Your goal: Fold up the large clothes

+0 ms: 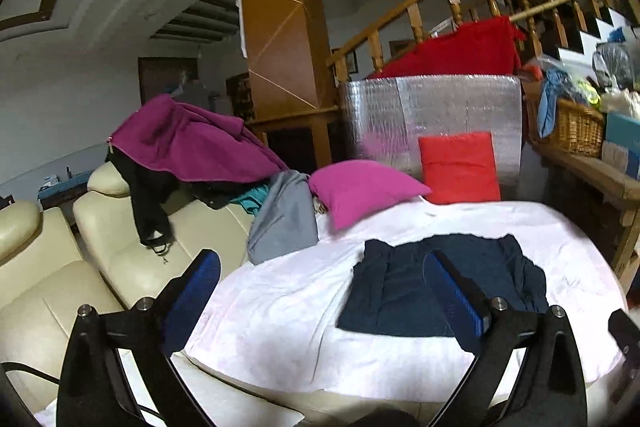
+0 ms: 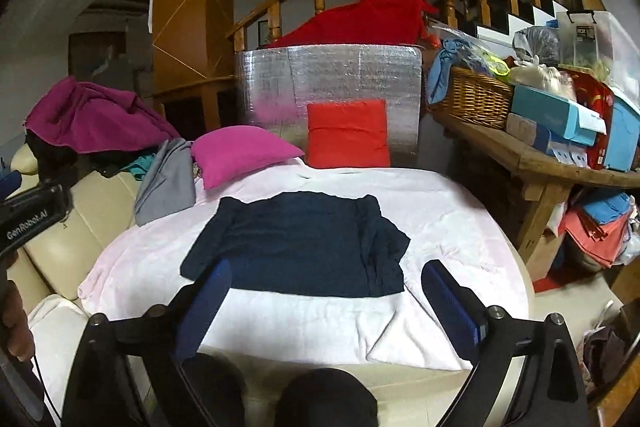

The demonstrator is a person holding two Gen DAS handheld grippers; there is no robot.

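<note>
A dark navy garment lies partly folded and flat on a pale pink sheet over a cream sofa; its right edge is bunched. It also shows in the left wrist view. My left gripper is open and empty, held above the sheet's near left side. My right gripper is open and empty, hovering over the garment's near edge. The left gripper's body shows at the left edge of the right wrist view.
A magenta pillow, a red pillow and a grey cloth lie at the back. A purple garment pile sits on the sofa back. A cluttered wooden bench with a wicker basket stands right.
</note>
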